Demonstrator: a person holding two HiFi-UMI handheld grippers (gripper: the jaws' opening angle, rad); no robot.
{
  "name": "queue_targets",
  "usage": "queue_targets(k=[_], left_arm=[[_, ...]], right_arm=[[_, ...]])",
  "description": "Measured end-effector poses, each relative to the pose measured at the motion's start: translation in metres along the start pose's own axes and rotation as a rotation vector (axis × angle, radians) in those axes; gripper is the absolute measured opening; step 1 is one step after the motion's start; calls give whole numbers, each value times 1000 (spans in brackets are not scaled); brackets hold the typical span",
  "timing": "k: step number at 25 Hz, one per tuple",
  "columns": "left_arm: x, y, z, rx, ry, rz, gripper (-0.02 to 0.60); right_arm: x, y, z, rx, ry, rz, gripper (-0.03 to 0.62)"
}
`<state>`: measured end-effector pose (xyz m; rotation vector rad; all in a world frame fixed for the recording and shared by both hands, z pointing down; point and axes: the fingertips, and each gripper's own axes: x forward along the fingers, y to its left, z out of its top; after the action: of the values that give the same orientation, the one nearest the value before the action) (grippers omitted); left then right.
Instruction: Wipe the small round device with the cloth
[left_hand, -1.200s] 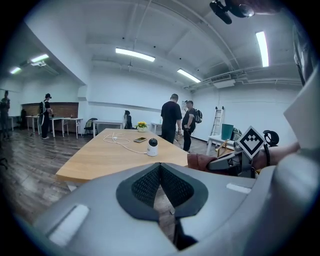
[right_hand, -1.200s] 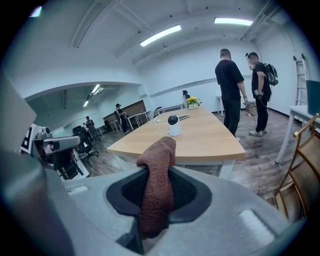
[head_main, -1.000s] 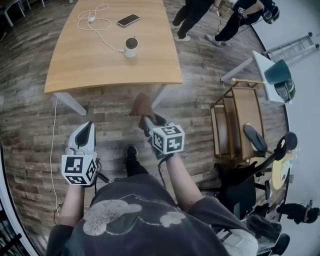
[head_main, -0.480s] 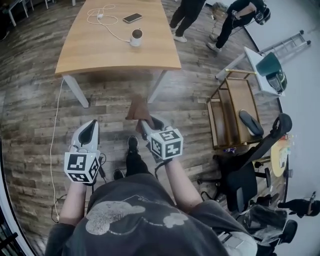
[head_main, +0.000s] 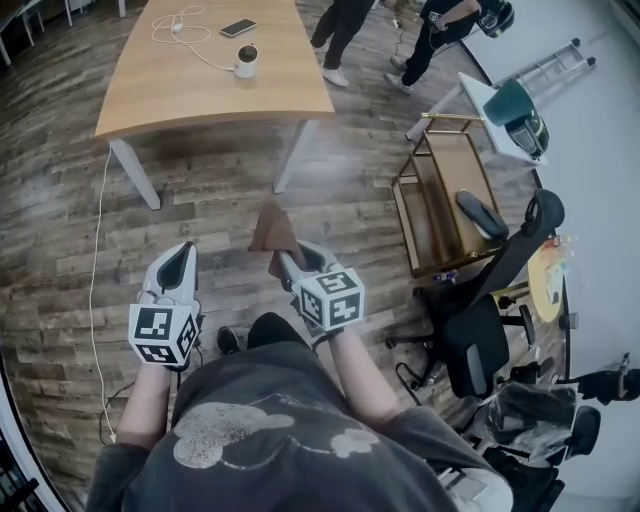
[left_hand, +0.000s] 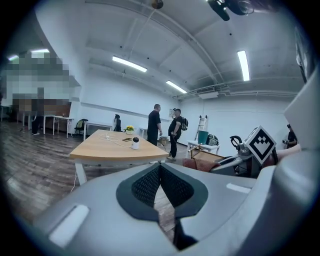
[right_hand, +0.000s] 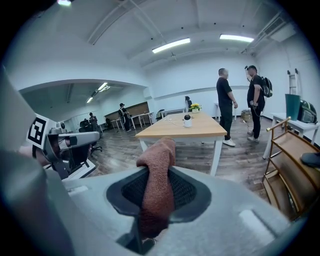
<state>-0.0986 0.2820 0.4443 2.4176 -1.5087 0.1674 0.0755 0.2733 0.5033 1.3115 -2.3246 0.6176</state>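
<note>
The small round device (head_main: 245, 60), white with a dark top, stands on the wooden table (head_main: 190, 95) far ahead; it also shows in the left gripper view as the device (left_hand: 135, 143) and in the right gripper view as the device (right_hand: 187, 120). My right gripper (head_main: 277, 243) is shut on a brown cloth (head_main: 271, 228), which sticks up between its jaws as the cloth (right_hand: 156, 185). My left gripper (head_main: 176, 264) is shut with nothing in it, held low over the floor, well short of the table.
A phone (head_main: 237, 27) and a white cable (head_main: 178, 30) lie on the table near the device. Two people (head_main: 395, 30) stand beyond it. A wooden cart (head_main: 440, 200) and a black office chair (head_main: 490, 320) stand to my right.
The view has drawn back from the table, so table and device now sit further up and left in the head view. Both grippers kept their pose; the cloth stays held.
</note>
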Motion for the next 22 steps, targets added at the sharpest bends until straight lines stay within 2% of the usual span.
queue_targets(k=[7, 12, 22], left_arm=[[-6, -12, 5, -5, -15, 73, 19], [-10, -37, 3, 12, -6, 74, 18], [-26, -78, -19, -18, 23, 61, 18]], right_arm=[[-10, -3, 7, -43, -7, 59, 78], [-27, -12, 4, -77, -15, 76, 78], [-52, -20, -34, -59, 35, 93, 78]])
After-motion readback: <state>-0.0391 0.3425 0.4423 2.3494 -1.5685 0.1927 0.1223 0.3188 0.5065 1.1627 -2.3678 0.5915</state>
